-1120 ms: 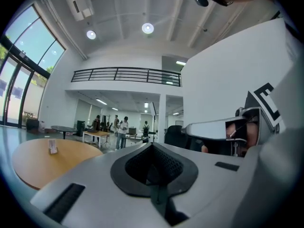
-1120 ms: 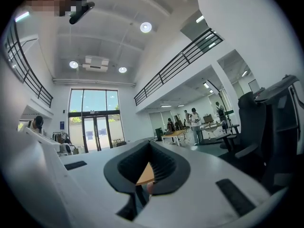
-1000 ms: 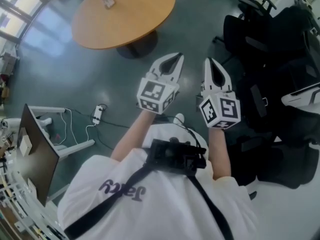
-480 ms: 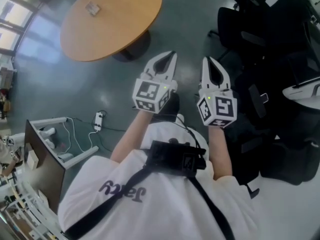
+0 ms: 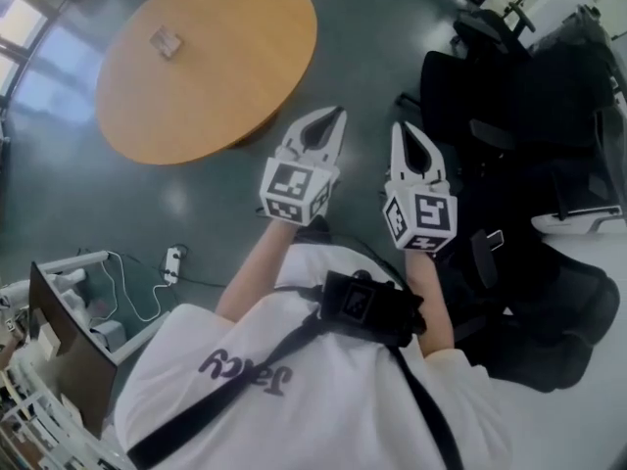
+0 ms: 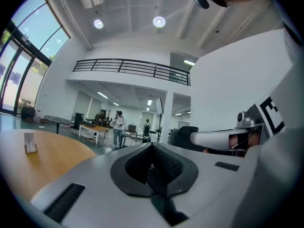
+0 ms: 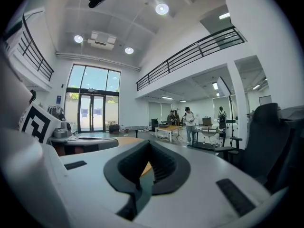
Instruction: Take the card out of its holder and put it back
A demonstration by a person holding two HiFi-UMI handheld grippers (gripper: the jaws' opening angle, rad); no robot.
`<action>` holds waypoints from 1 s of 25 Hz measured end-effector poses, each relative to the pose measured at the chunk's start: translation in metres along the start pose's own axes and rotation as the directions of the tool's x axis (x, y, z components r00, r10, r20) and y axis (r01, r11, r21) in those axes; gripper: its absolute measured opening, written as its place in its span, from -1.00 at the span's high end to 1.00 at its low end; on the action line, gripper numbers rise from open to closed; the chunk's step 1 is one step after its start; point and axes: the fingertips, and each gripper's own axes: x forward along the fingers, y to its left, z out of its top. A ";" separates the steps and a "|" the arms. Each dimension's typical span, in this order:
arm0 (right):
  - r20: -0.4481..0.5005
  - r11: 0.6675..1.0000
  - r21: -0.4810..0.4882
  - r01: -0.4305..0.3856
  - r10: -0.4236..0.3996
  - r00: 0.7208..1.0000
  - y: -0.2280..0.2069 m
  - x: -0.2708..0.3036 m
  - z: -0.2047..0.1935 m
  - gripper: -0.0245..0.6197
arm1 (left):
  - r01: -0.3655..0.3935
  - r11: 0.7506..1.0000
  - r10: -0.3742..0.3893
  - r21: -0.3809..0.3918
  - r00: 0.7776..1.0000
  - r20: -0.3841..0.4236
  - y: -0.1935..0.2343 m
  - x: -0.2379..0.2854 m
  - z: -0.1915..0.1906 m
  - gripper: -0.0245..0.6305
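Note:
The card holder [image 5: 165,40], a small clear stand with a card in it, sits on the far left part of a round wooden table [image 5: 216,86]. In the left gripper view the card holder [image 6: 30,143] stands upright on the table [image 6: 47,160], well off to the left. My left gripper [image 5: 336,115] and right gripper [image 5: 399,127] are held side by side in the air over the floor, short of the table. Both are shut with nothing between the jaws, as the left gripper [image 6: 152,144] and right gripper [image 7: 148,143] show in their own views.
Black office chairs [image 5: 509,96] crowd the right side. A power strip with cables [image 5: 171,259] lies on the floor at the left, near a dark monitor [image 5: 61,355]. People [image 6: 117,127] stand far off across the hall.
The table and card holder have shifted down and toward the left in the head view and look nearer. Both grippers keep their places side by side and stay shut.

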 end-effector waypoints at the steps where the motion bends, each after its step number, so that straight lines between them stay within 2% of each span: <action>1: -0.008 1.000 -0.006 -0.010 0.010 1.000 0.002 0.015 0.002 0.86 | -0.009 1.000 0.009 -0.009 1.000 -0.002 0.012 0.008 0.001 0.89; 7: -0.018 1.000 0.001 -0.024 0.024 1.000 0.006 0.085 0.013 0.86 | -0.030 1.000 0.030 -0.005 0.999 -0.014 0.069 0.050 0.012 0.88; 9: -0.027 0.999 0.002 -0.044 0.044 0.999 0.009 0.102 0.015 0.86 | -0.039 0.999 0.039 -0.028 0.999 -0.018 0.080 0.056 0.014 0.89; 13: -0.038 0.991 0.006 -0.133 0.134 0.990 0.017 0.133 0.023 0.86 | -0.090 0.995 0.089 -0.052 0.996 -0.023 0.098 0.060 0.015 0.89; 16: -0.050 0.975 -0.009 -0.224 0.223 0.974 0.026 0.164 0.029 0.86 | -0.146 0.987 0.144 -0.064 0.989 -0.025 0.115 0.066 0.022 0.89; 20: -0.075 0.936 -0.043 -0.350 0.346 0.935 0.040 0.211 0.038 0.86 | -0.285 0.955 0.286 -0.079 0.958 -0.005 0.147 0.071 0.030 0.89; 25: -0.091 0.862 -0.076 -0.500 0.494 0.865 0.057 0.268 0.054 0.86 | -0.453 0.887 0.457 -0.094 0.889 0.023 0.195 0.083 0.051 0.89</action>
